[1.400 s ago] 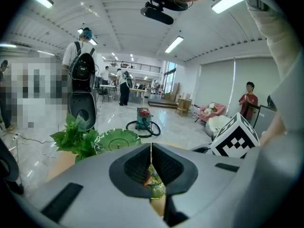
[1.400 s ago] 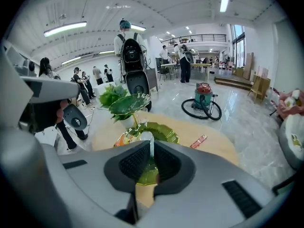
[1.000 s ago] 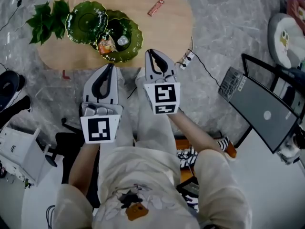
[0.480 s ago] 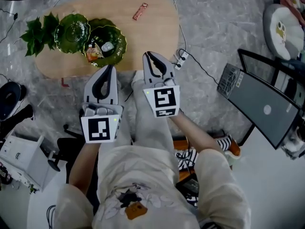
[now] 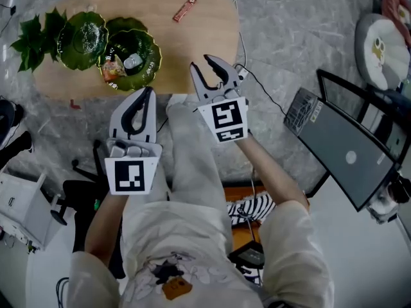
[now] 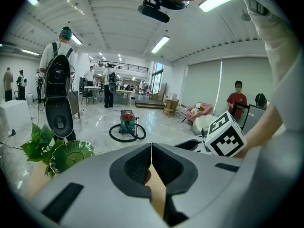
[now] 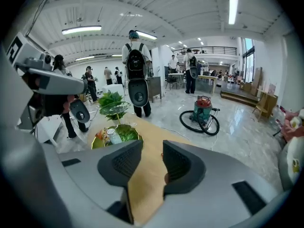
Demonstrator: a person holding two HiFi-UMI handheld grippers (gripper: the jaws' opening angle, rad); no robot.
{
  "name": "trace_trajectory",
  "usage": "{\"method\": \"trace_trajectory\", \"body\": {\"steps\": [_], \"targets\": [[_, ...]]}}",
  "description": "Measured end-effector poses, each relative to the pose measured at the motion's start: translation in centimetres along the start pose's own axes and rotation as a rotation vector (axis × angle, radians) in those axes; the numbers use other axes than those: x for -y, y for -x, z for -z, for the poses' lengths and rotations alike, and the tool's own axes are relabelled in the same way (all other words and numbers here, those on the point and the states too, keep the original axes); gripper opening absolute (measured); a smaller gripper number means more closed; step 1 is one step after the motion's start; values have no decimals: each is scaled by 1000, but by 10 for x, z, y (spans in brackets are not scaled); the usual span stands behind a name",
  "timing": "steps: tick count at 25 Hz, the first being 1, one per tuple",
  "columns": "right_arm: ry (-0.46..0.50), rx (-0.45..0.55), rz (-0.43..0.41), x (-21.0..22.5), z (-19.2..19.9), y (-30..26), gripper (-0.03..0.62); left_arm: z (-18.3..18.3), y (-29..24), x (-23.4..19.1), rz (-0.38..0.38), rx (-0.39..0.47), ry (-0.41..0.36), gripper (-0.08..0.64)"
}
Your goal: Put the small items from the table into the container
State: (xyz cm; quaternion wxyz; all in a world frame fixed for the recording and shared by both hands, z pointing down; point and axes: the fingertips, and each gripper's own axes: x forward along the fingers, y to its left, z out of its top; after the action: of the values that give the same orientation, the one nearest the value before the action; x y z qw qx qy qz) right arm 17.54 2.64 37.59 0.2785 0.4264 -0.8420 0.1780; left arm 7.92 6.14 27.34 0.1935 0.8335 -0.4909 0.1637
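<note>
A wooden oval table [image 5: 192, 43] carries green leaf-shaped bowls [image 5: 133, 55]. The nearer bowl holds an orange packet [image 5: 110, 70] and a small white item [image 5: 133, 61]. A reddish-brown bar [image 5: 183, 9] lies alone on the table's far side. My left gripper [image 5: 146, 95] hangs shut and empty short of the table's near edge. My right gripper [image 5: 205, 68] is at the near edge, its jaws opening with nothing between them. In the right gripper view the gripper [image 7: 152, 156] looks along the tabletop [image 7: 148, 179], the filled bowl [image 7: 116, 134] ahead on the left. The left gripper [image 6: 151, 148] shows closed pads.
A leafy plant [image 5: 29, 37] stands at the table's left end. A power strip [image 5: 243, 76] and cable lie on the floor right of the table. A dark angled panel [image 5: 347, 153] stands at right, a white box [image 5: 19, 204] at left. A vacuum cleaner [image 7: 203, 113] and standing people are beyond.
The right gripper's jaws have parted from shut, and it has moved forward to the table's edge. The left gripper has shifted a little. The table sits further left in the head view.
</note>
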Motion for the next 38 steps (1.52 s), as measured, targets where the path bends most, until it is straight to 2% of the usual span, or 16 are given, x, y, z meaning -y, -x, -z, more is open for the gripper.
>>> {"method": "trace_trajectory", "body": {"steps": [2,5,9,15,19,23,25,27,31,35,38], "targets": [[45,-27,-31,5,7,-14,160,6,-4,-4,-9,-10,17,9],[142,-62,-74,14,15,-37,186,16,-12,-11,-17,-30,30,9],[297,-106,-160,22,24,-71,206,33,-23,-22,-27,-50,49,9],[526,-219,-298,31,58,-113,235,45,-32,-31,-52,-64,85,9],[636,-269,-374,37,76,-134,263,45,-38,-33,-56,-59,85,11],[733,-299,-413,44,87,-149,273,51,-41,-29,-54,-67,94,11],[783,-320,-430,49,94,-156,273,54,-44,-27,-45,-76,74,11],[825,-351,-453,54,104,-164,273,60,-49,-24,-17,-95,16,11],[858,-400,-511,58,120,-181,273,69,-62,-27,-52,-87,107,11],[886,-408,-528,61,127,-196,273,77,-77,-28,-56,-98,58,11],[907,-412,-536,64,132,-209,273,83,-88,-33,-84,-85,73,11]]}}
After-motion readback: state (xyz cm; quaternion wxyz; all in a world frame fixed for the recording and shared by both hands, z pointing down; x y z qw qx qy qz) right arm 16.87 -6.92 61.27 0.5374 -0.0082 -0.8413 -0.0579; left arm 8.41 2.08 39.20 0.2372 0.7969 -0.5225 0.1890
